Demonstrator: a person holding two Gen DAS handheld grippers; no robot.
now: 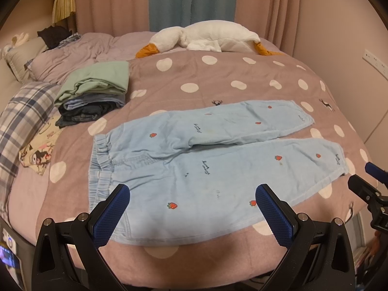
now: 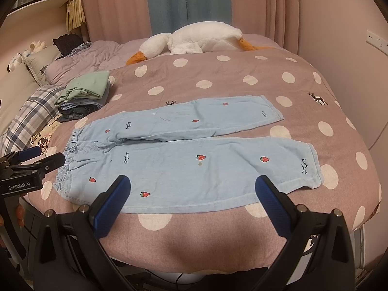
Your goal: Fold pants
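You've got one pair of pale blue pants (image 1: 194, 165) flat on the dotted bedspread (image 1: 218, 77), left gripper (image 1: 192, 190) and right gripper (image 2: 194, 180) both spread wide, "GenRobot.AI" readable, embroidered script too small.

Pants (image 1: 194, 169): soft light-blue cloth, matt, faintly napped, small embroidered strawberries. Blanket (image 1: 218, 84): matt woven cloth, pink with white dots. Goose toy (image 1: 206, 36): fluffy white plush. Left claw (image 1: 192, 208): black matt plastic arms, blue pads (image 1: 111, 218) with fine gridded rubbery texture, small shiny metal bolts.
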